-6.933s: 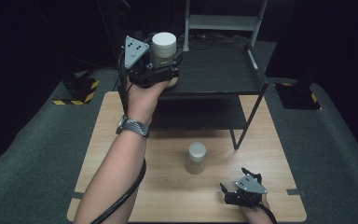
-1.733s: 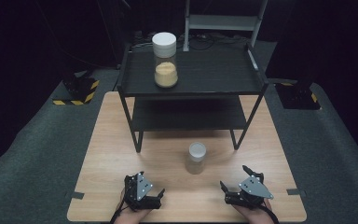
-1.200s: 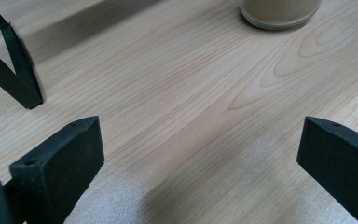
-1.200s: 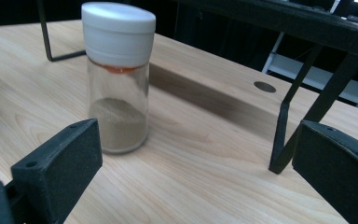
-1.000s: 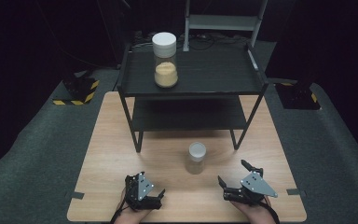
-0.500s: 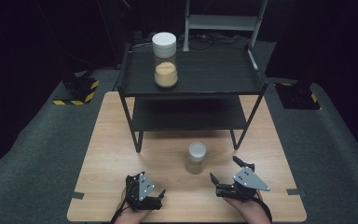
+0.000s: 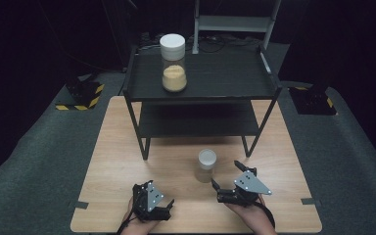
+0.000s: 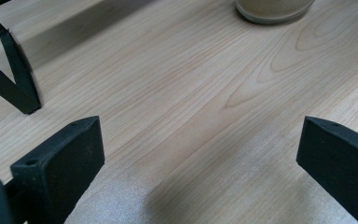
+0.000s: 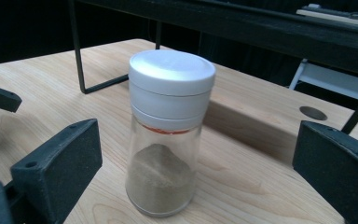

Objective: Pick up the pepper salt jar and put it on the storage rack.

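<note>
Since a moment ago the right gripper (image 7: 223,183) has edged left toward the small jar (image 7: 206,166), which stands upright just beyond its wide-open jaws; the left gripper (image 7: 152,203) rests open too.

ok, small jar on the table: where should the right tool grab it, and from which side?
Grip the small jar on its straight glass wall just below the white lid. It stands upright, so come in level from the near side, where the open right tool already points at it, jaws either side.
</note>
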Available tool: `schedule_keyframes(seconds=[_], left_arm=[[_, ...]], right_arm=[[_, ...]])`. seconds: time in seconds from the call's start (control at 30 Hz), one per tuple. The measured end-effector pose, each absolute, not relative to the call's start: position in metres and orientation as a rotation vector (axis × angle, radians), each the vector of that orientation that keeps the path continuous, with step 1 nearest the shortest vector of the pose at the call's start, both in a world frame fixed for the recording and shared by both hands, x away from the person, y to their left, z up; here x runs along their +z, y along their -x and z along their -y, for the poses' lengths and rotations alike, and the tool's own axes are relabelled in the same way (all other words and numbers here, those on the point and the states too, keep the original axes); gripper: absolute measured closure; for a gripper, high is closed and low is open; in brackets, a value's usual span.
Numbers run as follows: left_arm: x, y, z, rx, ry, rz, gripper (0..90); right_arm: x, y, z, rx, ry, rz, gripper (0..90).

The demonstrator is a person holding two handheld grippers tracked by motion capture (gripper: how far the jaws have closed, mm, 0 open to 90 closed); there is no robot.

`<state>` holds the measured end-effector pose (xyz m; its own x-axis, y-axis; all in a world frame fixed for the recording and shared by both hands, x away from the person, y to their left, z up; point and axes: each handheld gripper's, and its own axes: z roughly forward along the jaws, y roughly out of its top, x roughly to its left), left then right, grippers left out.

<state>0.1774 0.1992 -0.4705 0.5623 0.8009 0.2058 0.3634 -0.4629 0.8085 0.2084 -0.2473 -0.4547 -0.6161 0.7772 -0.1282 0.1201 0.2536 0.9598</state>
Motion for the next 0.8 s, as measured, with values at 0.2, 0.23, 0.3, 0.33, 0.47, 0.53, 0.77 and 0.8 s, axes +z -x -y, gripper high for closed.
schedule_keyframes(seconds=[0.2, 0.23, 0.3, 0.33, 0.47, 0.53, 0.77, 0.8], left_arm=[[-0.471, -0.177, -0.201, 0.756, -2.055, -0.927, 0.9], [-0.471, -0.177, -0.201, 0.755, -2.054, -0.927, 0.9], [-0.471, -0.177, -0.201, 0.753, -2.054, -0.925, 0.9], [-0.471, -0.177, -0.202, 0.751, -2.052, -0.926, 0.9], [-0.471, -0.177, -0.202, 0.751, -2.052, -0.923, 0.9], [-0.471, -0.177, -0.202, 0.751, -2.052, -0.922, 0.9], [-0.471, -0.177, -0.202, 0.752, -2.057, -0.917, 0.9], [-0.471, -0.177, -0.202, 0.752, -2.058, -0.917, 0.9]], right_arm=[[-0.457, -0.217, 0.238, 1.405, -0.819, -1.933, 0.0], [-0.457, -0.218, 0.236, 1.405, -0.817, -1.932, 0.0], [-0.458, -0.221, 0.232, 1.407, -0.826, -1.928, 0.0], [-0.459, -0.223, 0.231, 1.414, -0.829, -1.928, 0.0], [-0.461, -0.232, 0.226, 1.421, -0.836, -1.941, 0.0], [-0.462, -0.236, 0.223, 1.425, -0.839, -1.948, 0.0], [-0.466, -0.243, 0.219, 1.438, -0.830, -1.956, 0.3], [-0.467, -0.244, 0.219, 1.439, -0.830, -1.956, 0.8]])
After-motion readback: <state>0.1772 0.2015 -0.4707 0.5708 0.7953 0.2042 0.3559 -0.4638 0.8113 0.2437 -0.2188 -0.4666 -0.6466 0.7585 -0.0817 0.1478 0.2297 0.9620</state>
